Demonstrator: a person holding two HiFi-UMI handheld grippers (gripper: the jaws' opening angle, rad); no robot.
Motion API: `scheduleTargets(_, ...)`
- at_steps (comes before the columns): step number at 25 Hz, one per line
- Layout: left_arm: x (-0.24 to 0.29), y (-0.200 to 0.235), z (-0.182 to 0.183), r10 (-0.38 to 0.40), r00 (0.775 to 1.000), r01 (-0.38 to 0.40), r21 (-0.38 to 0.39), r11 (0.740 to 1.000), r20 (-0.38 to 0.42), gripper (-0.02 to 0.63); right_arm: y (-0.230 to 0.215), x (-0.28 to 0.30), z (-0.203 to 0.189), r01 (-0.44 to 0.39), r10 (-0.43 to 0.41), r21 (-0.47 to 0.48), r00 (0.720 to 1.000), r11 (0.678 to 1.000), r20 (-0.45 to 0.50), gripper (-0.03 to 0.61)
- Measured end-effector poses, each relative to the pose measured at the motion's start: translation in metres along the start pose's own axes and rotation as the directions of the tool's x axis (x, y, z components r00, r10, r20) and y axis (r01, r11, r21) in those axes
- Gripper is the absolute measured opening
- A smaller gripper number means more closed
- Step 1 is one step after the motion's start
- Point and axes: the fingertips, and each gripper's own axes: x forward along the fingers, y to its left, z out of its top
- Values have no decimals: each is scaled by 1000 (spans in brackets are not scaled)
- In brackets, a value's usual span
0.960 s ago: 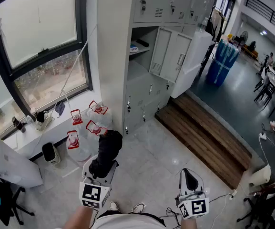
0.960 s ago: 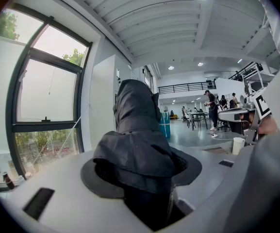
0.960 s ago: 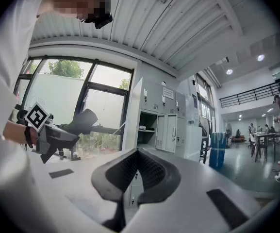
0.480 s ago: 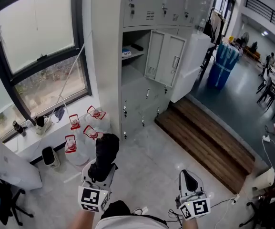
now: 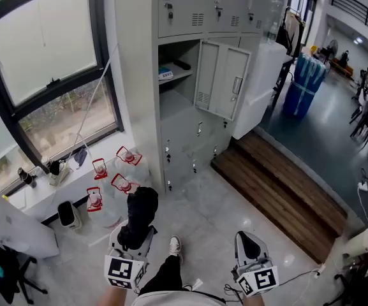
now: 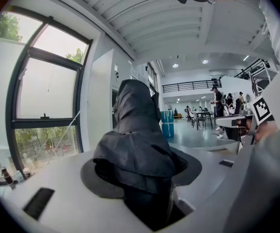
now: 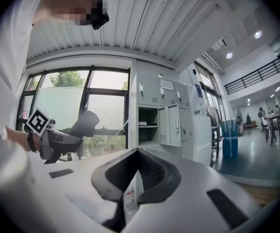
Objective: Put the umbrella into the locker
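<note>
Carrying step: left claw [image 5: 134,233] clamped on the folded umbrella [image 5: 140,210], right claw [image 5: 248,242] closed, empty; next, approach the far open locker [image 5: 171,101].

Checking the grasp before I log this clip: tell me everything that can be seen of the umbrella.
The umbrella is black and folded short, its fabric loosely bunched and creased rather than wrapped tight. The left claw is shut on its lower end, and nothing else touches it. It sticks forward out of the claw, above the floor, pointing roughly towards the grey lockers. It is well short of the open compartment. No handle or ribs show, as the fabric hides them.
</note>
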Motion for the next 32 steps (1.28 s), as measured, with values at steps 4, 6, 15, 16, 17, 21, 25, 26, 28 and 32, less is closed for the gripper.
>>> scheduleTargets(4, 56, 7, -12, -26, 999, 25, -39, 999, -24, 239, -29, 41, -17, 7, -5, 47, 999, 999, -47, 17)
scheduleTargets(6, 88, 18, -8, -29, 999, 28, -46, 999, -17, 239, -43, 73, -17, -3, 5, 39, 998, 999, -62, 17)
scheduleTargets(15, 237, 93, 31, -60, 998, 61, -80, 995, 9, 239, -76, 258, 28, -103, 102, -26, 994, 994, -49, 17)
scheduleTargets(16, 251, 102, 34, -64, 998, 65, -87, 994, 14, 239, -79, 272, 30, -100, 99, -30, 994, 995, -50, 17)
scheduleTargets(17, 264, 109, 36, -69, 997, 71, -97, 993, 15, 239, -83, 283, 32, -93, 91, -31, 995, 995, -51, 17)
scheduleTargets(21, 308, 118, 42, -124, 992, 123, -119, 985, 4, 241, -104, 312, 33, -52, 50, -27, 997, 998, -58, 17)
scheduleTargets(25, 334, 117, 44, -152, 988, 149, -104, 983, -15, 241, -116, 339, 34, -57, 56, -22, 997, 998, -56, 17)
scheduleTargets(26, 339, 117, 43, -150, 988, 147, -109, 983, -21, 241, -119, 346, 34, -67, 66, -19, 996, 998, -54, 17)
scheduleTargets(28, 346, 117, 44, -139, 990, 135, -112, 984, -27, 241, -124, 363, 33, -96, 96, -9, 994, 995, -49, 17)
scheduleTargets(32, 361, 123, 50, -74, 997, 70, -105, 992, -32, 241, -130, 410, 33, -194, 194, 17, 981, 981, -20, 17)
